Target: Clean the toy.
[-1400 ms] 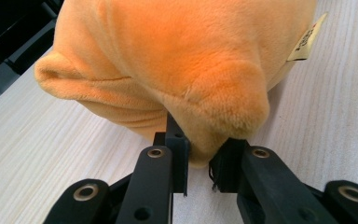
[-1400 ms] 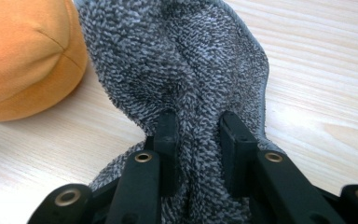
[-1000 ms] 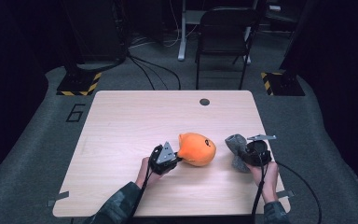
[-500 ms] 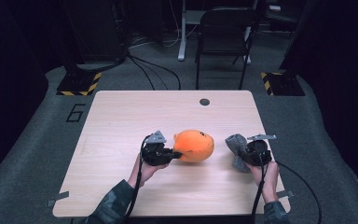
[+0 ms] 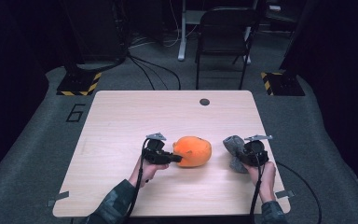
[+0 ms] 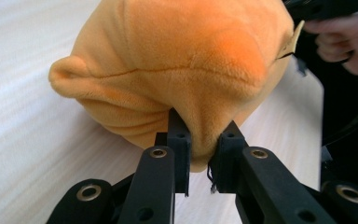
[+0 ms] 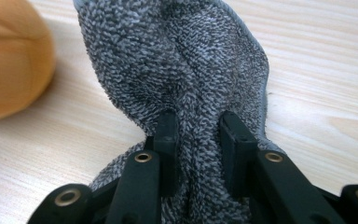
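An orange plush toy (image 5: 193,150) lies on the wooden table (image 5: 121,121), right of centre and toward the near edge. My left gripper (image 5: 179,158) comes at it from the left and is shut on a fold of its fabric; up close, both black jaws pinch the plush toy (image 6: 182,56) at its lower edge, left gripper (image 6: 200,140). To the right, a grey terry cloth (image 5: 233,143) stands bunched up, with my right gripper (image 5: 243,156) shut on it. In the right gripper view the cloth (image 7: 177,56) rises between the jaws of the right gripper (image 7: 198,126), and the plush (image 7: 9,60) is at far left.
A small dark round cap (image 5: 204,101) sits in the table's far edge. Beyond the table stand a black chair (image 5: 223,28) and a floor base with yellow-black tape (image 5: 79,84). Cables trail from both grippers over the near edge.
My left hand and gripper have shifted a little over the table while keeping hold of the plush, which barely moved. The right gripper and the cloth are where they were.
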Action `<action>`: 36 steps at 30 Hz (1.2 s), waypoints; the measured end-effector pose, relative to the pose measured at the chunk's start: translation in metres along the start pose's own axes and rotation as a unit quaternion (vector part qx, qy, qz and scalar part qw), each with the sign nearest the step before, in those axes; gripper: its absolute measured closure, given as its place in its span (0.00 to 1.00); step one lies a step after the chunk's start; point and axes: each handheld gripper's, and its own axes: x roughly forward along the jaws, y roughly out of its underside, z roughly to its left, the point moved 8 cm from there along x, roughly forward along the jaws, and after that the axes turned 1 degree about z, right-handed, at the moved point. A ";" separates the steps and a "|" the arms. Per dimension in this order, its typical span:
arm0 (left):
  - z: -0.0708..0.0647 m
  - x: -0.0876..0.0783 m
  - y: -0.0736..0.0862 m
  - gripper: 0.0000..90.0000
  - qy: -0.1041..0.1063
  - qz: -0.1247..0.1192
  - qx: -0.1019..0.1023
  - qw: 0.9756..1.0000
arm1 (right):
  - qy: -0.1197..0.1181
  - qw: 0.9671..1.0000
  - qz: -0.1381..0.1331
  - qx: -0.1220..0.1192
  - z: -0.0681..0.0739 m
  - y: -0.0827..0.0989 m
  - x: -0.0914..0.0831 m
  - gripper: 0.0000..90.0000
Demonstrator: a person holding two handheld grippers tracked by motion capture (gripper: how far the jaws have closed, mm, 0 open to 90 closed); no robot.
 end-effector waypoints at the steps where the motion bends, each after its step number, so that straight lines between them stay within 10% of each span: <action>1: 0.001 0.000 0.000 0.89 0.001 -0.003 -0.002 1.000 | -0.001 1.000 -0.002 -0.002 0.001 -0.001 0.000 0.79; 6: 0.001 -0.002 -0.001 0.89 -0.003 -0.007 0.001 1.000 | -0.019 0.999 -0.032 -0.006 0.016 -0.015 -0.018 0.79; 12: 0.000 -0.002 -0.002 0.88 -0.009 -0.008 0.007 1.000 | -0.061 0.994 -0.077 -0.054 0.070 -0.045 -0.051 0.79; 23: -0.006 0.002 -0.002 0.88 -0.024 -0.013 0.046 0.999 | -0.092 0.986 -0.056 -0.125 0.154 -0.064 -0.044 0.78; 36: -0.007 0.006 -0.001 0.88 -0.022 -0.021 0.067 0.997 | -0.059 0.985 -0.044 -0.153 0.158 -0.058 -0.026 0.78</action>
